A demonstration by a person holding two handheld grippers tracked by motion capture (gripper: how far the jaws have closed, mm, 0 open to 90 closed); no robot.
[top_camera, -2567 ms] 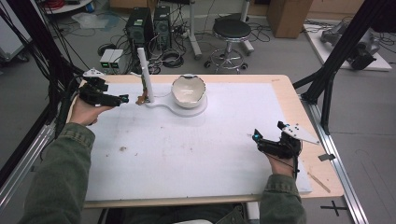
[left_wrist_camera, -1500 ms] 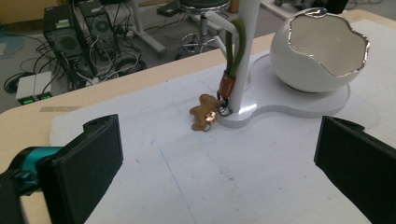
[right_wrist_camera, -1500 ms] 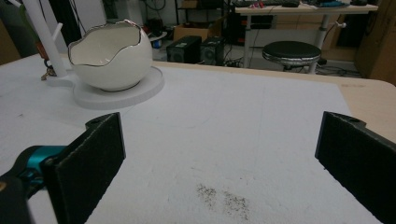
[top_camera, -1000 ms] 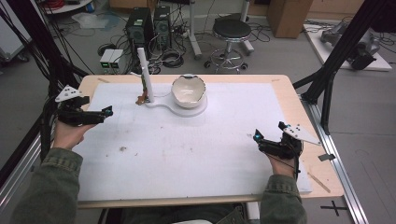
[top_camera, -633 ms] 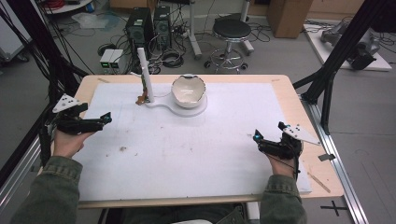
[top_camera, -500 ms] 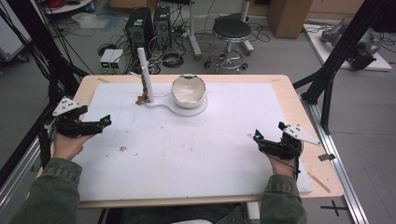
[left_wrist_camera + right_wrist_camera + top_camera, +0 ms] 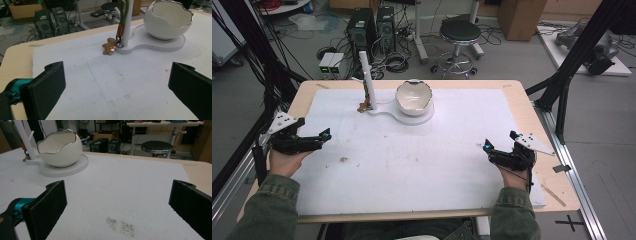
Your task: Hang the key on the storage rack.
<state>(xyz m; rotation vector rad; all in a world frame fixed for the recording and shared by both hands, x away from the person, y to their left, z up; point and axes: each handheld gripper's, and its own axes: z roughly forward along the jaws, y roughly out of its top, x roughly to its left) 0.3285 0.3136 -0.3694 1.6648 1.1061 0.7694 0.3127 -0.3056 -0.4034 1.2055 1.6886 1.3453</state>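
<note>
A white eggshell-shaped bowl [image 7: 413, 96] sits on a flat white base [image 7: 388, 110] at the back middle of the table. A white post [image 7: 364, 80] rises from the base's left end, and a brown gingerbread-shaped charm [image 7: 361, 106] hangs at its foot. My left gripper [image 7: 324, 136] is at the table's left edge, open and holding nothing. In the left gripper view the charm [image 7: 109, 47], post [image 7: 127, 22] and bowl [image 7: 170, 22] lie well ahead of the jaws. My right gripper [image 7: 487, 148] rests open near the right edge, with the bowl [image 7: 60, 147] far ahead to its left.
A white mat [image 7: 422, 170] covers most of the wooden table [image 7: 557, 185]. Dark specks [image 7: 343, 160] mark the mat at the near left and also lie between the right jaws as specks [image 7: 120, 225]. Black frame struts [image 7: 577, 55] flank the table. A stool [image 7: 460, 32] and computers [image 7: 362, 25] stand behind it.
My left gripper has drawn back from beside the post toward the near left edge of the table. The right gripper, the bowl and the charm have stayed put.
</note>
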